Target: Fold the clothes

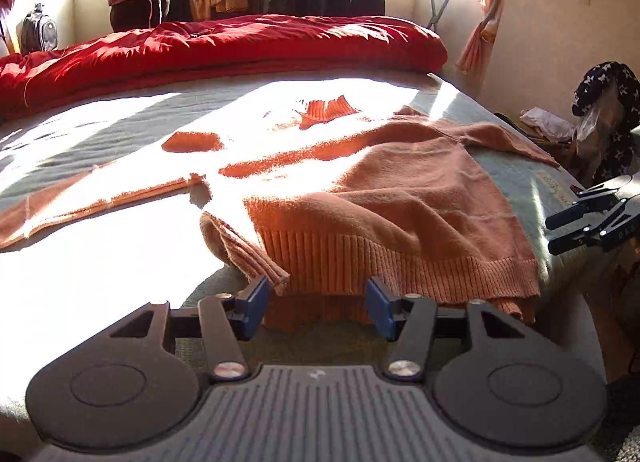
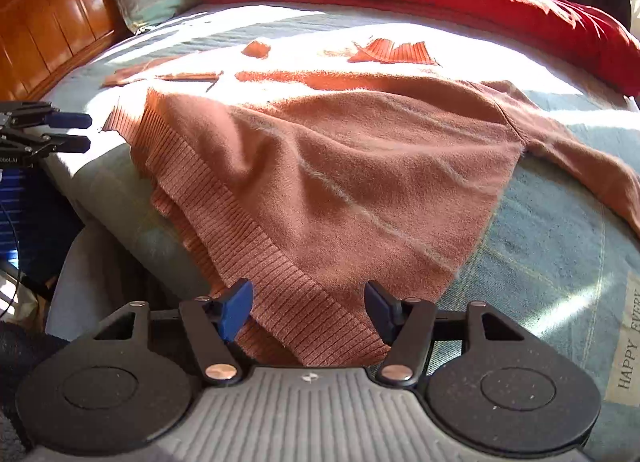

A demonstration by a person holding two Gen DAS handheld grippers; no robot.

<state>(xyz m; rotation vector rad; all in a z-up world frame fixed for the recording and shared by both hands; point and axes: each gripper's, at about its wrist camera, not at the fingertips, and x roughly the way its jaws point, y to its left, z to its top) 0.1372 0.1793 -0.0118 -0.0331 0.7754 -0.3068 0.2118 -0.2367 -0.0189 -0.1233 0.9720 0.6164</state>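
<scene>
Lengthwise, the orange sweater (image 1: 384, 190) runs straight away from both grippers on the bed (image 2: 560, 246): ribbed hem nearest, turtleneck collar (image 2: 394, 51) at the far end toward the red quilt (image 1: 224, 46), sleeves spread to either side. Left gripper (image 1: 320, 306) stands about half open, the hem's edge lying between its blue pads without being pressed. Right gripper (image 2: 310, 312) is likewise parted, the hem's corner loose between its fingers, nothing clamped.
</scene>
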